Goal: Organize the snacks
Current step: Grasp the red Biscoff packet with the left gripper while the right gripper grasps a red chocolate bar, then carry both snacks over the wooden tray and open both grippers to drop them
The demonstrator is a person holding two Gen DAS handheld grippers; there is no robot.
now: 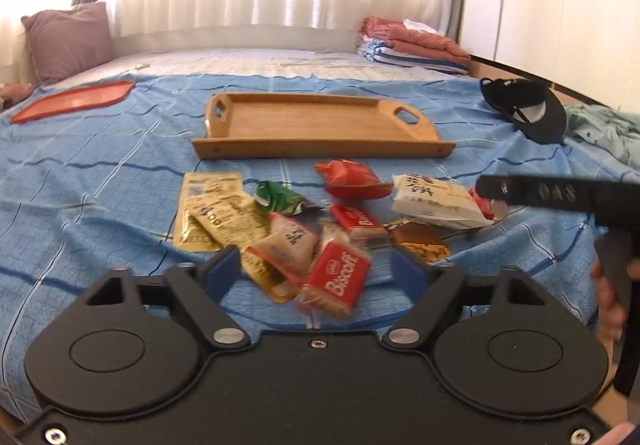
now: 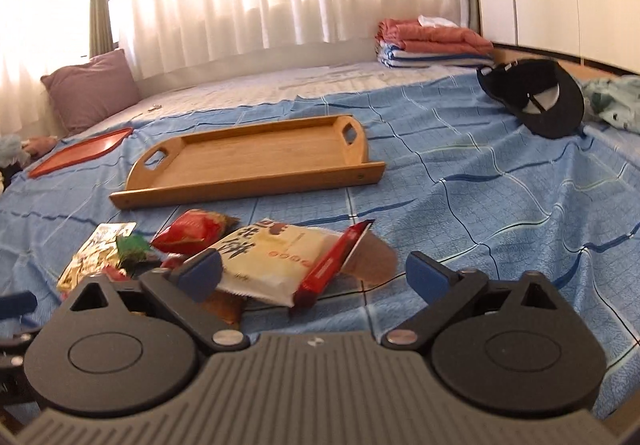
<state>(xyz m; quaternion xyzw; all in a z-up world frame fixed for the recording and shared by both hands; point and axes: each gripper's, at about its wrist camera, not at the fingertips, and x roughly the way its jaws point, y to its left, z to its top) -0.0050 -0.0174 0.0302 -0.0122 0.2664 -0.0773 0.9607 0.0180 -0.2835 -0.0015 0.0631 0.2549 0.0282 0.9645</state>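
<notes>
Left wrist view: left gripper (image 1: 318,271) spread wide, nothing between the blue pads (image 1: 222,271), hovering low over the near edge of a snack pile (image 1: 320,221) on the blue bedsheet (image 1: 100,185). Directly ahead, a red Biscoff packet (image 1: 338,283), tilted, long axis running from near-left up toward far-right, resting on other wrappers. Probably lined up this way to take that packet first. Beyond it, yellow sachets (image 1: 212,211) with long axes pointing away from the camera, a green wrapper (image 1: 280,199), a red pouch (image 1: 348,177), and a cream biscuit pack (image 1: 434,201) lying crosswise. Past the pile, just apart from it, an empty wooden tray (image 1: 320,147), long axis left to right, handles at both ends; likely the destination, set close for short carries. Right gripper (image 1: 560,193) entering from the right edge, touching or just over the cream pack; hard to tell which.

Right wrist view: right gripper (image 2: 316,277) also wide, holding nothing. Cream biscuit pack (image 2: 272,261) lying between the pads, long axis pointing ahead and a little left. A slim red packet (image 2: 334,265) leaning on its right edge, slanting up toward far-right. Wooden tray (image 2: 248,181) farther ahead, skewed, right end farther away. Black cap (image 2: 536,97), folded towels (image 2: 432,43), orange tray (image 2: 80,153) and purple pillow (image 2: 92,89) well apart from the snacks.
</notes>
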